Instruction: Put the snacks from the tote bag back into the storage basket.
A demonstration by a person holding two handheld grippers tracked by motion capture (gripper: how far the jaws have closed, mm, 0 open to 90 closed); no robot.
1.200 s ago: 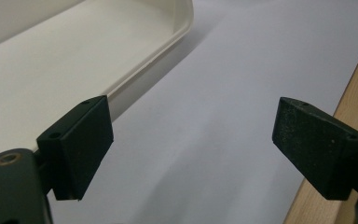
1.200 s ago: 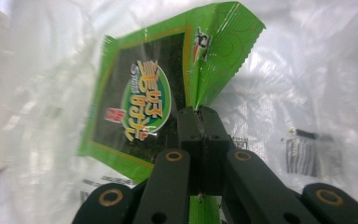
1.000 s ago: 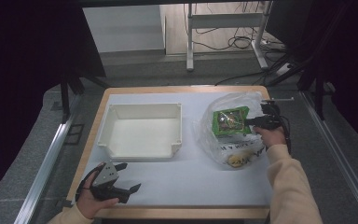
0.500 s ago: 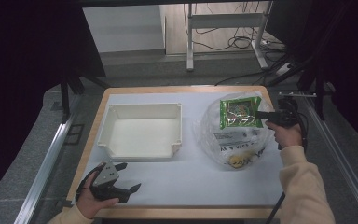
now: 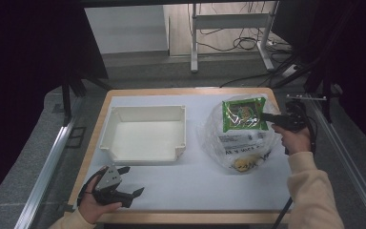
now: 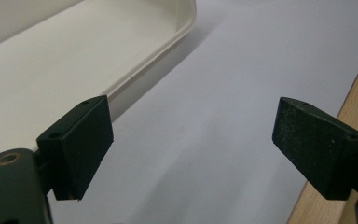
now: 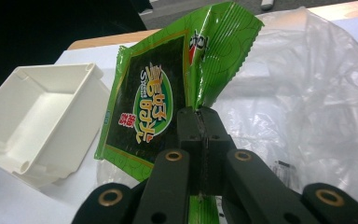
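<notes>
While the left gripper (image 5: 124, 188) rests wide open and empty, the right gripper (image 7: 200, 122) pinches a green packet (image 5: 243, 113) above the plastic bag (image 5: 238, 143); carrying it level to the white tray (image 5: 145, 136) looks wisest.

A glossy green foil packet (image 7: 168, 88), creased and serrated along its top edge, is seen with light glinting off its printed face. A thin, clear plastic bag (image 5: 240, 143), crinkled and shiny, is spread at the right of the surface (image 5: 195, 186). The surface is covered by a smooth, matt white sheet and edged in pale, bare wood. The white tray (image 5: 145, 133) at the left is moulded of smooth plastic with a faint sheen. The pads of the left gripper (image 6: 191, 149) are finished in matt black, finely grained material.
</notes>
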